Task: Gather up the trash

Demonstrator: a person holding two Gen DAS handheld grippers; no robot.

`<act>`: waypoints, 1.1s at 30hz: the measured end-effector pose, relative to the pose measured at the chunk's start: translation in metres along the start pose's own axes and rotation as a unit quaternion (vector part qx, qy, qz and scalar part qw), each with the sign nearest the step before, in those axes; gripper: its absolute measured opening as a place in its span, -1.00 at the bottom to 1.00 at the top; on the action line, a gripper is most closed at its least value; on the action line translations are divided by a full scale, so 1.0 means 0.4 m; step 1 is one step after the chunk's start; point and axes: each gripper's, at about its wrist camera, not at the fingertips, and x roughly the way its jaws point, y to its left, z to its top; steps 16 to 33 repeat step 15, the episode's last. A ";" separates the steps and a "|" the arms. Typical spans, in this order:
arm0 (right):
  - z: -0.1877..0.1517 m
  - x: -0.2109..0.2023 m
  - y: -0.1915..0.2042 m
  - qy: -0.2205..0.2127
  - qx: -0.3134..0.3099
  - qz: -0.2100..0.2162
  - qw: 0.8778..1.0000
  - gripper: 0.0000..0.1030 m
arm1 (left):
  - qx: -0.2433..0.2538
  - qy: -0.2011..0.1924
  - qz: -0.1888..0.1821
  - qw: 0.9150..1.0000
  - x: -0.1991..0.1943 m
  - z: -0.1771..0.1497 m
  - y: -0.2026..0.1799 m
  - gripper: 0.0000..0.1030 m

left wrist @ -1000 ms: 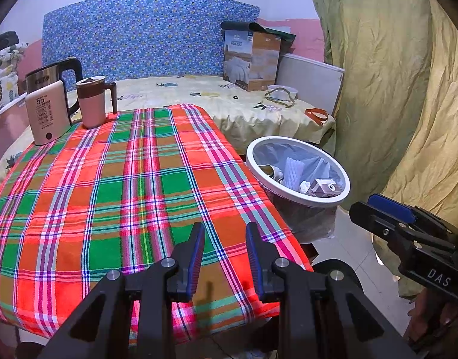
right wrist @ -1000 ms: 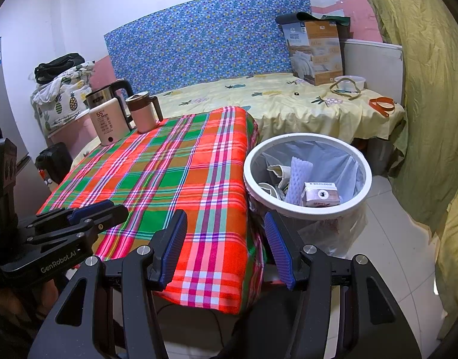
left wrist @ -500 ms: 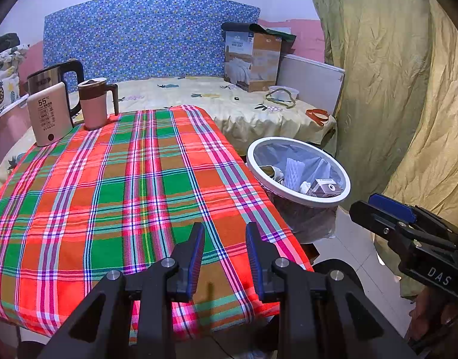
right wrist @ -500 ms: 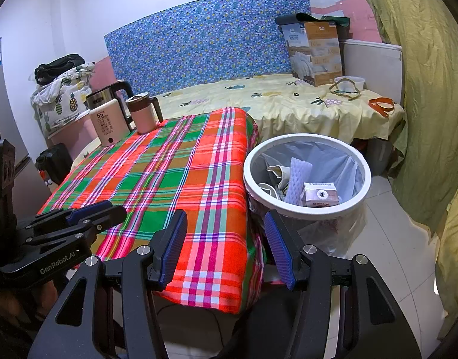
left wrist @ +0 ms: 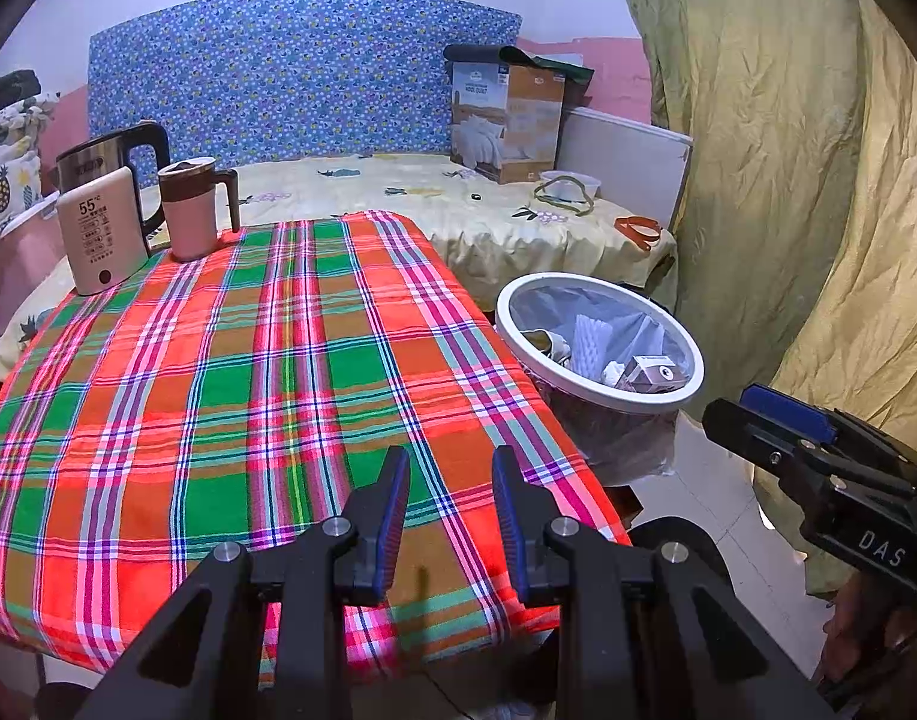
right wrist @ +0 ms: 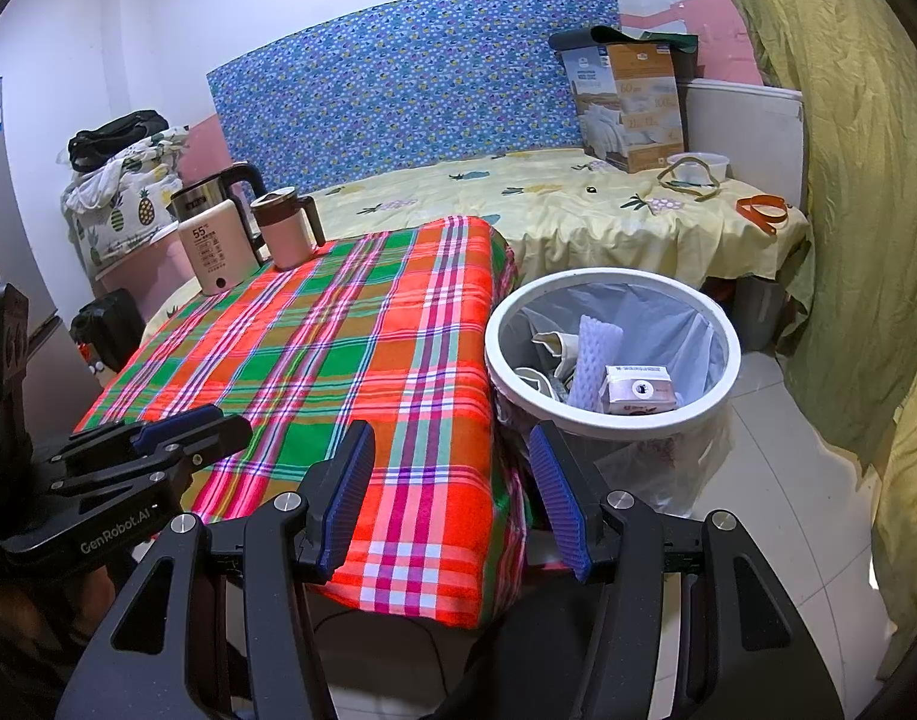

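Both grippers, left gripper (left wrist: 450,480) and right gripper (right wrist: 452,456), gape empty; table (left wrist: 218,360) looks cleared. Risk: reaching toward crowded trash bin (right wrist: 722,384), tipping it.

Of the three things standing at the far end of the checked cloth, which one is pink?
The lidded mug with the dark handle, rightmost of the three. The kettle is steel, the box-shaped appliance cream.

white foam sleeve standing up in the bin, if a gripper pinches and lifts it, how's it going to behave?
The foam sleeve looks like netted packing foam, so probably very light and soft: the pads would likely squash it rather than slip. It stands leaning among other trash in the bin, beside the small carton, so a nudge would probably topple it. Unlikely to be fragile.
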 end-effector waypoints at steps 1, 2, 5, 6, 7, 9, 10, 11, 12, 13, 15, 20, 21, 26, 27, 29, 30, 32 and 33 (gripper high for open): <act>0.001 0.000 0.000 0.000 0.000 0.000 1.000 0.08 | 0.000 0.000 0.001 1.000 0.000 -0.001 0.001 -0.46; 0.002 0.000 0.001 0.000 0.001 0.000 1.000 0.08 | 0.000 0.000 0.002 1.000 -0.001 -0.001 0.003 -0.46; 0.002 0.000 0.000 0.000 0.001 0.000 1.000 0.08 | 0.001 0.000 0.002 1.000 -0.001 -0.002 0.004 -0.46; 0.003 0.000 0.001 0.001 0.001 0.000 1.000 0.08 | 0.001 -0.001 0.002 1.000 -0.001 -0.002 0.002 -0.46; 0.003 -0.001 0.000 0.000 0.001 0.000 1.000 0.08 | 0.001 -0.001 0.000 1.000 -0.001 -0.002 0.003 -0.46; 0.004 -0.001 0.000 0.000 0.001 0.000 1.000 0.08 | 0.002 -0.003 -0.001 1.000 -0.002 -0.003 -0.002 -0.46; 0.003 -0.001 0.000 0.000 0.001 0.000 1.000 0.08 | 0.002 -0.004 -0.001 1.000 -0.003 -0.004 -0.003 -0.46; 0.004 -0.001 0.000 0.000 0.001 0.000 1.000 0.08 | 0.003 -0.004 0.000 1.000 -0.003 -0.004 -0.003 -0.46; 0.004 -0.001 0.000 0.000 0.001 0.000 1.000 0.08 | 0.003 -0.004 -0.001 1.000 -0.002 -0.004 -0.004 -0.46; 0.003 -0.001 -0.001 0.000 0.001 0.000 1.000 0.08 | 0.003 -0.004 0.000 1.000 -0.002 -0.004 -0.004 -0.46; 0.004 -0.001 0.000 0.000 0.001 0.000 1.000 0.08 | 0.003 -0.003 0.000 1.000 -0.001 -0.004 -0.005 -0.46; 0.004 -0.001 0.000 0.000 0.001 0.000 1.000 0.08 | 0.003 -0.003 0.000 1.000 -0.001 -0.004 -0.005 -0.46; 0.004 -0.001 0.000 0.000 0.001 0.000 1.000 0.08 | 0.003 -0.003 0.000 1.000 -0.001 -0.004 -0.005 -0.46; 0.004 -0.001 0.000 0.000 0.001 0.000 1.000 0.08 | 0.003 -0.003 0.000 1.000 -0.001 -0.004 -0.005 -0.46; 0.004 -0.001 0.000 0.000 0.001 0.000 1.000 0.08 | 0.003 -0.003 0.000 1.000 -0.001 -0.004 -0.005 -0.46; 0.004 -0.001 0.000 0.000 0.001 0.000 1.000 0.08 | 0.003 -0.003 0.000 1.000 -0.001 -0.004 -0.005 -0.46; 0.004 -0.001 0.000 0.000 0.001 0.000 1.000 0.08 | 0.003 -0.003 0.000 1.000 -0.001 -0.004 -0.005 -0.46; 0.004 -0.001 0.000 0.000 0.001 0.000 1.000 0.08 | 0.003 -0.003 0.000 1.000 -0.001 -0.004 -0.005 -0.46; 0.004 -0.001 0.000 0.000 0.001 0.000 1.000 0.08 | 0.003 -0.003 0.000 1.000 -0.001 -0.004 -0.005 -0.46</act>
